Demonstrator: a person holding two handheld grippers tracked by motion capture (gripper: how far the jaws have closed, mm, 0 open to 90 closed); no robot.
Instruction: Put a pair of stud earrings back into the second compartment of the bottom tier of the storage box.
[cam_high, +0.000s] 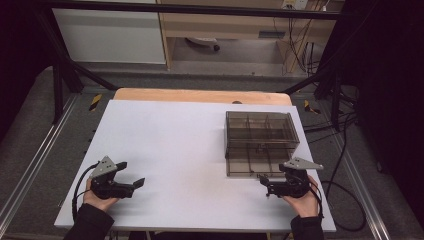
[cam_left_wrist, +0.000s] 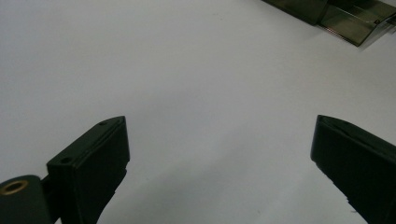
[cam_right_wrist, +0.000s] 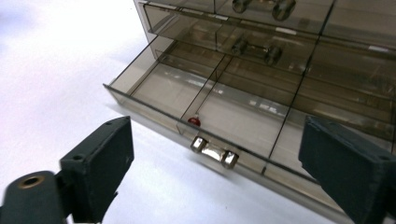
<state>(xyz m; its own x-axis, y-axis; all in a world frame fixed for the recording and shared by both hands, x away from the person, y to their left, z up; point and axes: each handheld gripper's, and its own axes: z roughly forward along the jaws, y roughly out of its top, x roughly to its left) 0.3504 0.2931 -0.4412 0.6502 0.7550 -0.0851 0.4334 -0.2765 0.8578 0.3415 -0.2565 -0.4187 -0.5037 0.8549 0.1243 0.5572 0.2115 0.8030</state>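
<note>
Looking along my right claw (cam_right_wrist: 212, 163), I see its jaws spread wide and empty, just in front of the smoky transparent drawer cabinet (cam_high: 260, 140). The bottom drawer (cam_right_wrist: 205, 107) is pulled partly out, its metal handle (cam_right_wrist: 215, 152) between my jaws but not touched. A small red item (cam_right_wrist: 194, 121) lies inside the drawer, behind the front wall. The cabinet stands on the right half of the white surface (cam_high: 165, 150). My left claw (cam_high: 131, 175) hovers well apart near the left front edge, jaws also wide open, holding nothing.
</note>
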